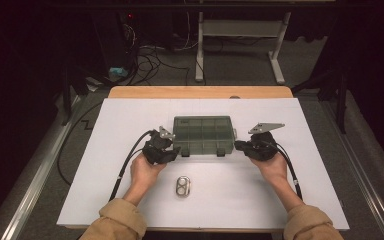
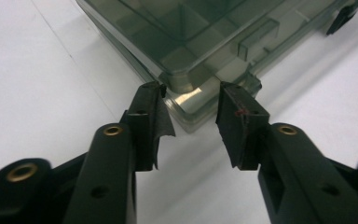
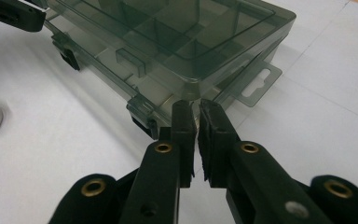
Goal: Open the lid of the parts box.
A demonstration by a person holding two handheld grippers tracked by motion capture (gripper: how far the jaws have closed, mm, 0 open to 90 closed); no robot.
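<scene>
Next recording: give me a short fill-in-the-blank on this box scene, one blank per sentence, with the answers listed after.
1. The smoky see-through organizer box has its lid ____.
2. The left tool has its jaws ____ around the box's near corner, pads not pressing on it.
3. The small metal tin lies on the white sheet nearer the person than the box, with ____ round windows on top.
4. The right tool points at the corner beside the box's hang ____.

Missing words: shut; open; two; tab
</scene>
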